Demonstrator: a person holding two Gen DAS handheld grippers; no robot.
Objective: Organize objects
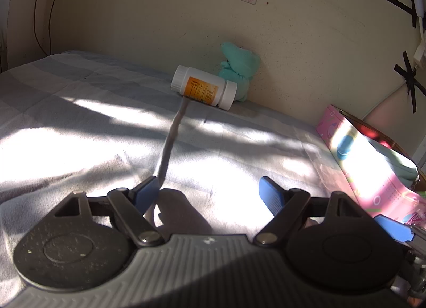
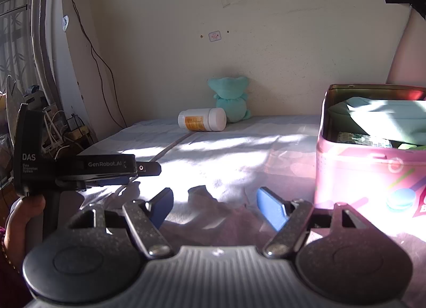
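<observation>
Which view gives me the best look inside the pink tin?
The right wrist view: the pink tin stands upright with its open top facing the camera, showing contents inside. The left wrist view catches only its sunlit side at the frame edge.

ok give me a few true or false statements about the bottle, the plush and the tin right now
1. The white pill bottle stands upright. False: it lies on its side.
2. The teal plush toy sits against the wall. True.
3. The pink tin is closed. False: it is open, with things inside.
4. The left gripper is shut on the bottle. False: it is open and empty.
5. The right gripper is open. True.
</observation>
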